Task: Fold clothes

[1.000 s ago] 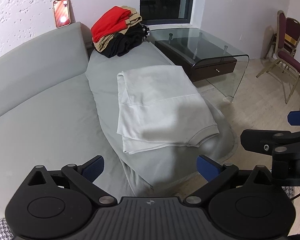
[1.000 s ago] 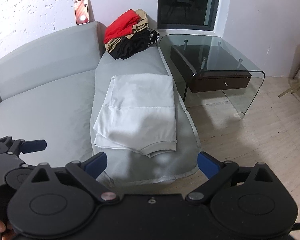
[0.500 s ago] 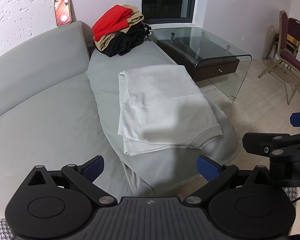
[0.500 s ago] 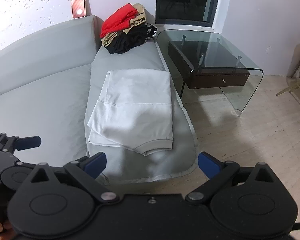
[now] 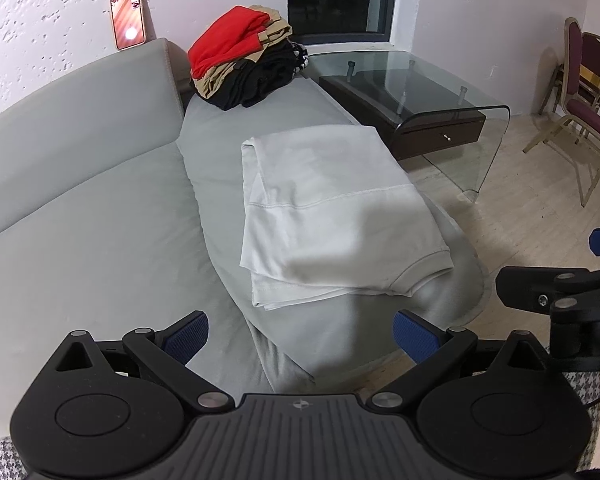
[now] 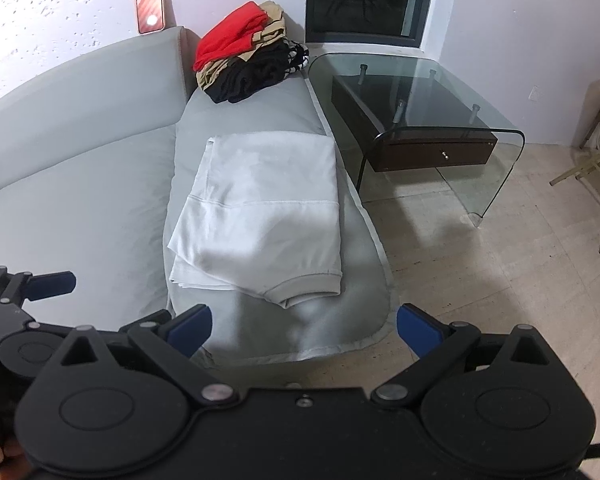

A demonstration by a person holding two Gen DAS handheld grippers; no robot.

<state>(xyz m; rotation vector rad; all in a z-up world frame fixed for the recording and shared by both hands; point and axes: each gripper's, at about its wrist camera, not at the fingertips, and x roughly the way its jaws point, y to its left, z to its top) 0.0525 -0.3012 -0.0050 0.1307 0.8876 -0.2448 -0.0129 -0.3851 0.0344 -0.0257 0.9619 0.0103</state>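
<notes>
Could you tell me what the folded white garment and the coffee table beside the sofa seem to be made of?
The white garment looks like soft matte knit cotton or fleece: stitched seam, ribbed cuff, gentle creases. The coffee table appears to be clear bent glass, see-through and glossy, over a dark drawer unit, probably wood or laminate.

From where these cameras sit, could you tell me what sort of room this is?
Probably a living room or lounge: a grey sofa with a folded white garment on it, a glass coffee table beside it, and a stack of clothes at the sofa's far end.
</notes>
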